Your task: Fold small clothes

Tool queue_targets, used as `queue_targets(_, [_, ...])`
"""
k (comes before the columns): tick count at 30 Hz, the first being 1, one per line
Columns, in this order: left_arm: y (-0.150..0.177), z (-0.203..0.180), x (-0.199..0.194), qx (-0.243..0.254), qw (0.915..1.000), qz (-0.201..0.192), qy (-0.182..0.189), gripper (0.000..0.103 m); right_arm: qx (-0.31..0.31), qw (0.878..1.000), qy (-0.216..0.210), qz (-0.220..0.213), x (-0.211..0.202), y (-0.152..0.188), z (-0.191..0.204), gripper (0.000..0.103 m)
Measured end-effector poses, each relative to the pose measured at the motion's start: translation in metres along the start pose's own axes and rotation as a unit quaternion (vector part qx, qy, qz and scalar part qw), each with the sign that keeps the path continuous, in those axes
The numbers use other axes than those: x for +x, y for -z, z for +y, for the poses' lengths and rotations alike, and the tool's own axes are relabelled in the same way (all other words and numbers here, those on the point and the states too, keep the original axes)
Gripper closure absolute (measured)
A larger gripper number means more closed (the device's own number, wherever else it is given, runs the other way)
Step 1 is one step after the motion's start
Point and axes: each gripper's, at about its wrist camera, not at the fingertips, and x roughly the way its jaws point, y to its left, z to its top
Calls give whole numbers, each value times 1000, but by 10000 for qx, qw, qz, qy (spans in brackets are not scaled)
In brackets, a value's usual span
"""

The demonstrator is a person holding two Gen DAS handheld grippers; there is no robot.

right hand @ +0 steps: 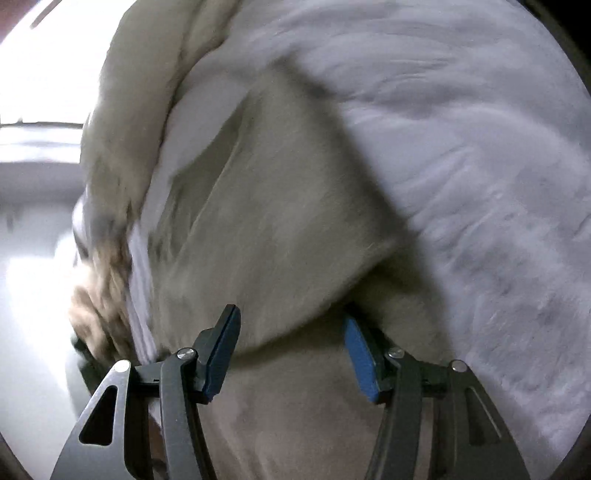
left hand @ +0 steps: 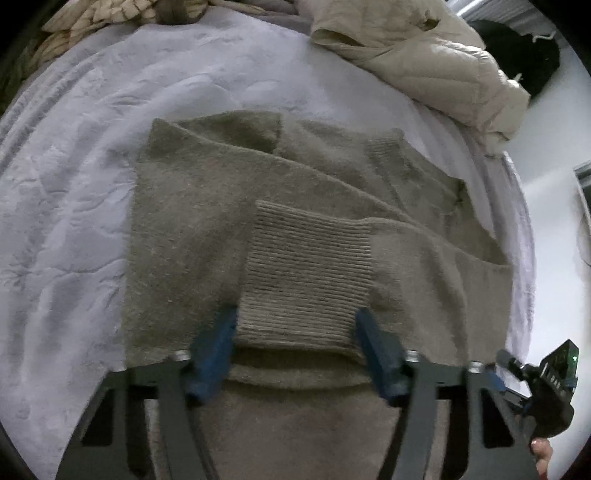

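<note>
1. Work surface: pale lavender bedspread point(left hand: 74, 184) with an embossed pattern, spread over a bed.
2. Task item: grey-green knit sweater point(left hand: 192, 221), laid flat on the bedspread, centre of the left wrist view. Sleeve folded across the body, ribbed cuff point(left hand: 306, 277) lying on top.
3. Left gripper point(left hand: 295, 325): jaws spread wide, blue pads point(left hand: 214, 354) on either side of the ribbed cuff. Cuff edge positioned between the pads; no clamping visible. Contact of pads with the knit not determinable.
4. Right gripper point(right hand: 291, 325): jaws spread wide, blue pads point(right hand: 221, 350) apart. Fold of the sweater point(right hand: 277, 221) sitting in the gap between the pads, not pinched. Right wrist view blurred by motion; fine detail unreadable.
5. Right gripper body point(left hand: 543, 391) also visible at the lower right edge of the left wrist view, beside the near right edge of the sweater, with fingertips of a hand point(left hand: 541, 452) just below it.
6. Surroundings: beige quilted blanket point(left hand: 424, 55) bunched at the far right corner of the bed, well apart from the sweater. Tan leaf-patterned textile point(left hand: 92, 22) at the far left edge. Dark object point(left hand: 524, 51) beyond the quilted blanket, not identifiable.
</note>
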Motion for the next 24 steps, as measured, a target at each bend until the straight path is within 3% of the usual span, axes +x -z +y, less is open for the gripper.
queue_targets(1, [0,0,-1,20,10000,-26,-18,68,185,9998,-83,-56,0,-1,-4,52])
queue_targets(2, [-1,1,-2,15,10000,-38,36,83,304,9994,-83,-106,-2,-7,-5,68])
queue_targets(3, [-1,2,-4,-39,9999,-49,132,84,290,9995,-41,-119,-4,-10,-4,96])
queue_targets(6, [3,1,-19,-113,9993,-285,214,86,-207,9996,-35,-210,-18,-23,5,97])
queue_targets(9, [15,-2,-20,109,9993,-332,90,87,-747,9965,365,-73,-12,-20,11,97])
queue_targets(13, [31,0,-8,225,9993,-272,-89,86,-782,9955,502,169,3,-21,2,96])
queue_targets(15, [30,-2,-12,235,9990,-351,-112,86,-795,9955,483,180,2,-22,6,94])
queue_targets(17, [29,-2,-17,220,9981,-438,-379,75,-872,9945,529,257,-4,-17,5,86])
queue_targets(18, [30,-2,-21,221,9970,-460,-588,51,-909,9939,546,288,-5,-14,8,76])
queue_targets(19, [31,-2,-25,222,9954,-517,-774,36,-933,9937,545,301,-15,-11,4,56])
queue_targets(20, [32,-2,-31,242,9936,-619,-914,22,-958,9937,482,310,-20,-7,8,46])
queue_targets(21, [33,-3,-34,279,9922,-691,-995,22,-969,9939,433,298,-22,-3,11,33])
queue_targets(24, [37,-4,-40,393,9908,-611,-1145,22,-1051,9925,555,286,-33,7,18,32])
